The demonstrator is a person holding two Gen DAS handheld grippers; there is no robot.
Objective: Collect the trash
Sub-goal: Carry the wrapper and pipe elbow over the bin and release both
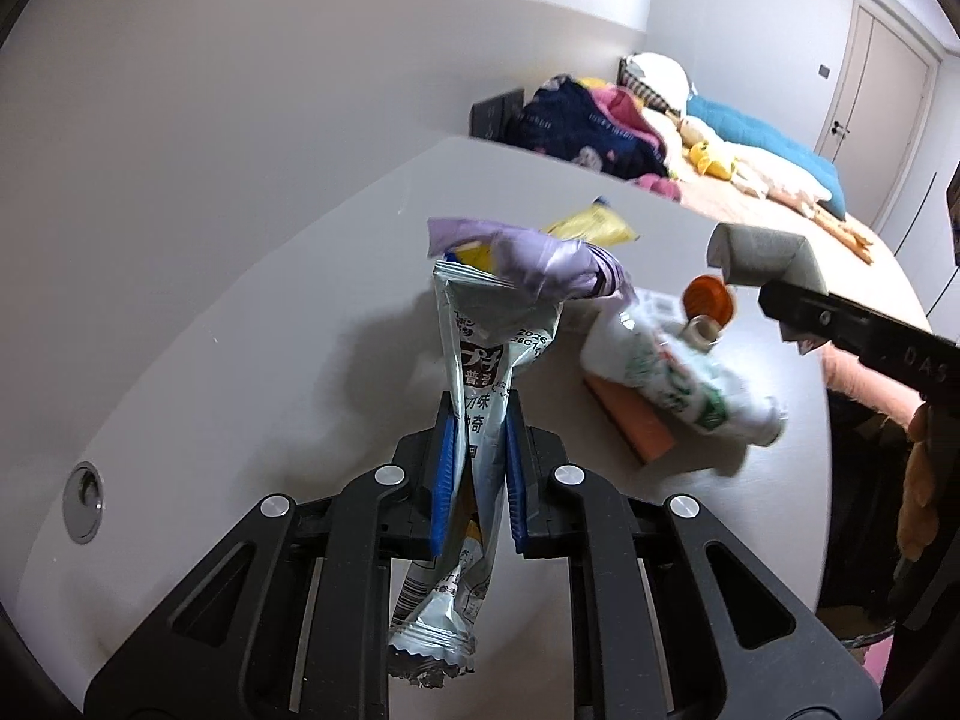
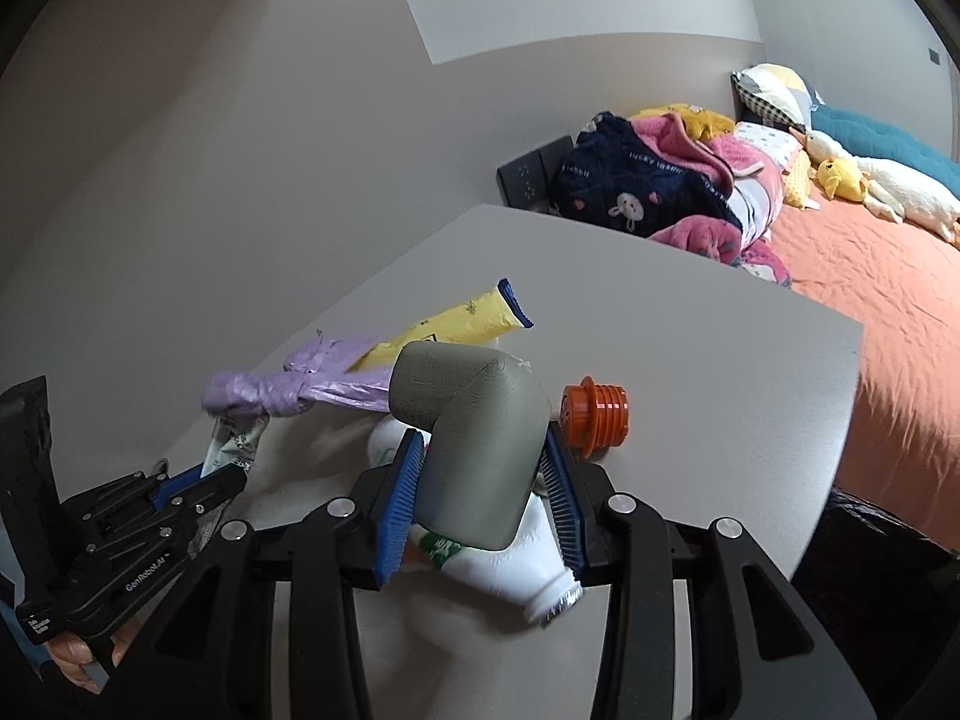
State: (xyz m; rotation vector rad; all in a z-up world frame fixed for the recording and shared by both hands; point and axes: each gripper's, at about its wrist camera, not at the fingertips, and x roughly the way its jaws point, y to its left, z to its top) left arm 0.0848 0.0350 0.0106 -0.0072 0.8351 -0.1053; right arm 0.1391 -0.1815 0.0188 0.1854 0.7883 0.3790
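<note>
Left tool: blue pads clenched on a silver snack wrapper, which stands up between them and hangs crumpled below; a lilac plastic bag drapes over the wrapper's upper end. Right tool: pads grasping a grey L-shaped foam piece, held clear above the table. On the table, below the foam piece, lies a white plastic bottle on its side, resting partly on an orange sponge-like block; an orange cap sits just beside the bottle's upper end. A yellow packet with a blue edge lies farther back, near the lilac bag. Beyond the table's far edge, a bed carries heaped clothing and plush toys.
</note>
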